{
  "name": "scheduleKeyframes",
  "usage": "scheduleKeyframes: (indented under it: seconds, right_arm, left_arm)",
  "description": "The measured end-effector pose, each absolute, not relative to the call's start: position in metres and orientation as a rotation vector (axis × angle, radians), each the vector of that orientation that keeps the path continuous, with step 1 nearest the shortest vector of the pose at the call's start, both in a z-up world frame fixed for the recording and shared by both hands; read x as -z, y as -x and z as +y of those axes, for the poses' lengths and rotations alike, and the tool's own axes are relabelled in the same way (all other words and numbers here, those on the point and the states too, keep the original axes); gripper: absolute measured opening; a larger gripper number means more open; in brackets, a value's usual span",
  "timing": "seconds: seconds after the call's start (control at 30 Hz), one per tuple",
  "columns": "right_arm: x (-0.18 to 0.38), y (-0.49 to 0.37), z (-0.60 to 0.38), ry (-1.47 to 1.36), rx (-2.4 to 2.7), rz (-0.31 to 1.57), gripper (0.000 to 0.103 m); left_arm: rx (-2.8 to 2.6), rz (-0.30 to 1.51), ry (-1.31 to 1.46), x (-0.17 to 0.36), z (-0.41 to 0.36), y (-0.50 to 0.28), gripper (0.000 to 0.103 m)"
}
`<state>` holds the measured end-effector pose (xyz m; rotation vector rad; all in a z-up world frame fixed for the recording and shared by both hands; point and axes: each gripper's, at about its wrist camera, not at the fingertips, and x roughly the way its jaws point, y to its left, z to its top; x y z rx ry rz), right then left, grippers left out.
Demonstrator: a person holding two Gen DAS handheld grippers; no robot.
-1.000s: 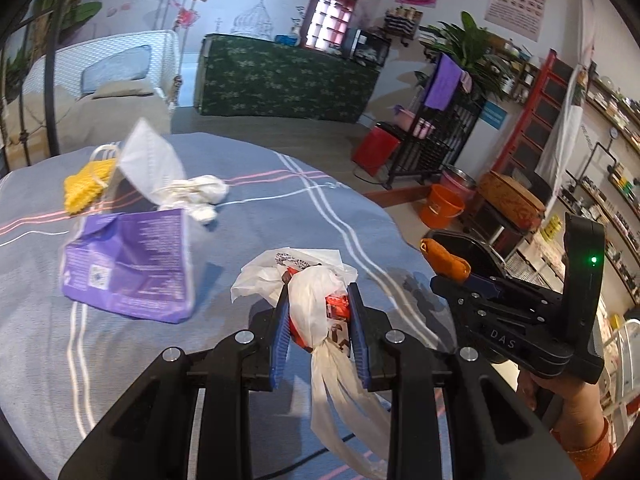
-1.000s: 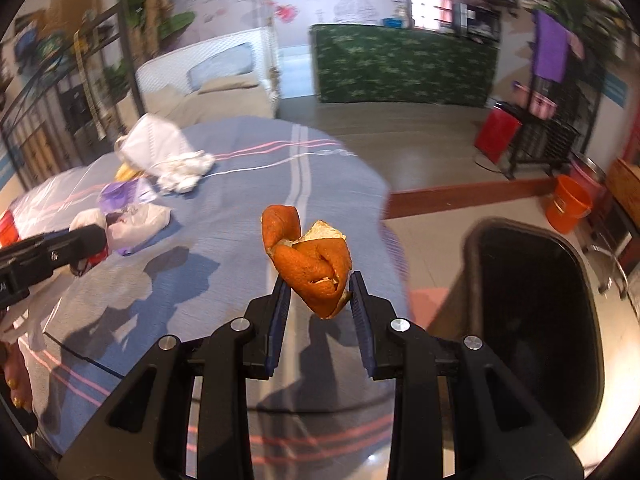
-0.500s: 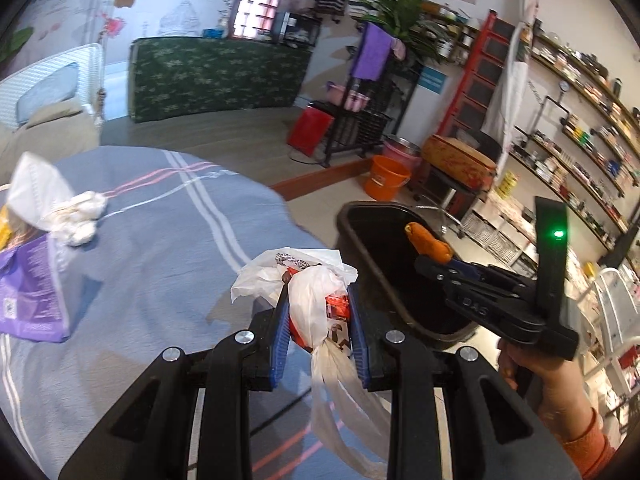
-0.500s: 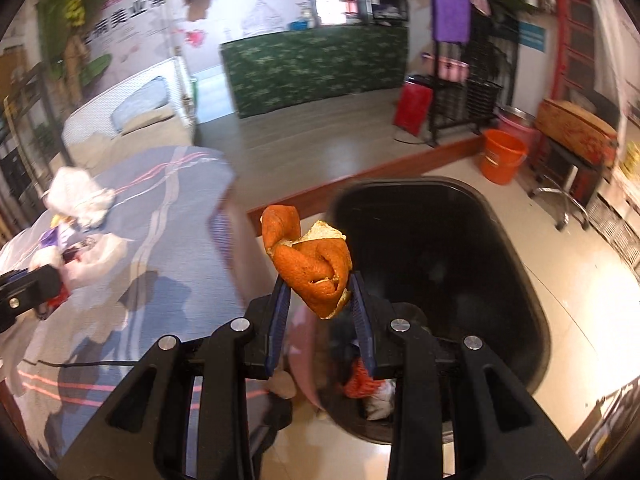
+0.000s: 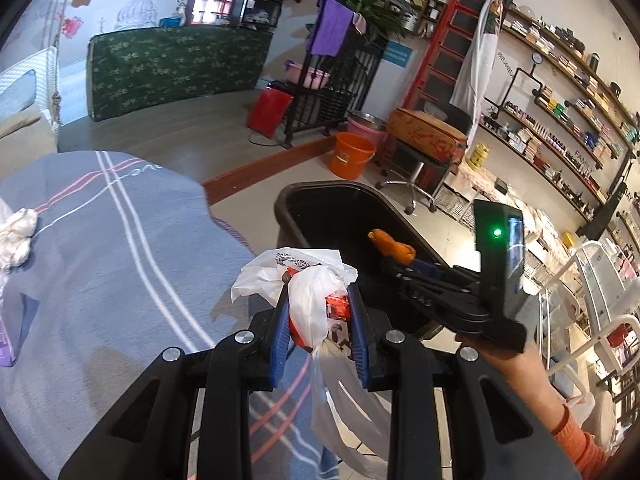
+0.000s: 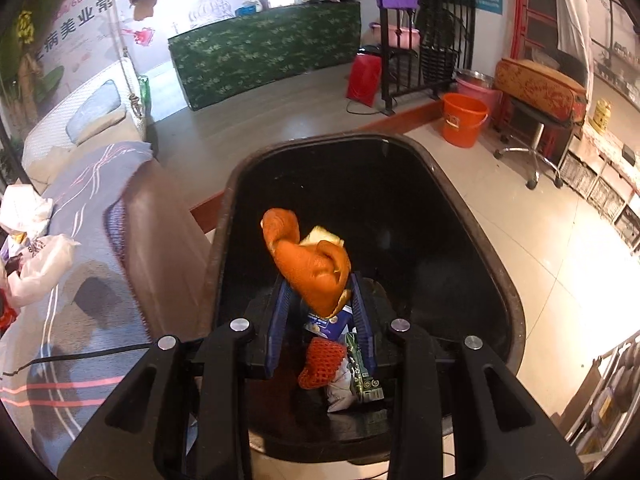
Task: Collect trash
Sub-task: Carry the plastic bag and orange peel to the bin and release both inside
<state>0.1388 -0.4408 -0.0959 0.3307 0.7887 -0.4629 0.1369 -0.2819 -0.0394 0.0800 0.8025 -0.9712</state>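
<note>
Item, my right gripper [image 6: 320, 304]: blue pads clamped on a curled piece of orange peel [image 6: 310, 264], the peel standing up out of the jaws. It hangs directly over the open mouth of the black trash bin [image 6: 496, 264]; through the jaws I see litter already lying on the bin floor, a red mesh scrap [image 6: 320, 362] and a green wrapper [image 6: 362, 368] among it. A release here should, I judge, drop the peel straight in. Item, my left gripper [image 5: 320, 320]: pads pinched on a white plastic bag [image 5: 308, 308] with red packaging inside, its loose tail hanging down below the jaws. This one sits over the edge of the grey striped tablecloth [image 5: 120, 264], with the bin ahead and slightly to the right, its near rim [image 5: 280, 204] just beyond the bag. The right is therefore the nearer hand; the left needs to carry forward past the rim before letting go. Remaining on the cloth: a crumpled tissue [image 5: 16, 236] at far left.
</note>
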Motion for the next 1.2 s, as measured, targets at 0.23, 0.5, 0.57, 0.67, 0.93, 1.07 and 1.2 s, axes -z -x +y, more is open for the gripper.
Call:
scheduleKeyframes:
  seconds: [0.23,0.5,0.57,0.67,0.93,1.07,1.2]
  right_arm:
    - [0.112,-0.138,-0.451,-0.351,0.482,0.813,0.032]
    - [0.103,-0.123,-0.448,-0.353,0.499,0.768,0.041]
    - [0.097,-0.116,-0.451,-0.345,0.518,0.747,0.051]
    - [0.087,-0.105,-0.453,-0.323,0.558,0.716,0.059]
    - [0.07,-0.079,-0.469,-0.337,0.617,0.665,0.06]
    - [0.07,-0.071,-0.477,-0.342,0.649,0.659,0.061]
    - [0.072,-0.064,-0.484,-0.365,0.673,0.657,0.062]
  left_arm:
    - [0.998,0.829,-0.118,0.048,-0.301,-0.133,0.027]
    - [1.042,0.868,-0.142,0.052,-0.327,-0.134,0.027]
    - [1.062,0.887,-0.147,0.054,-0.338,-0.136,0.027]
    - [1.076,0.898,-0.162,0.057,-0.35,-0.135,0.027]
    - [1.098,0.923,-0.205,0.069,-0.382,-0.13,0.027]
    - [1.101,0.941,-0.227,0.075,-0.392,-0.13,0.027]
    - [1.105,0.954,-0.251,0.079,-0.403,-0.129,0.027]
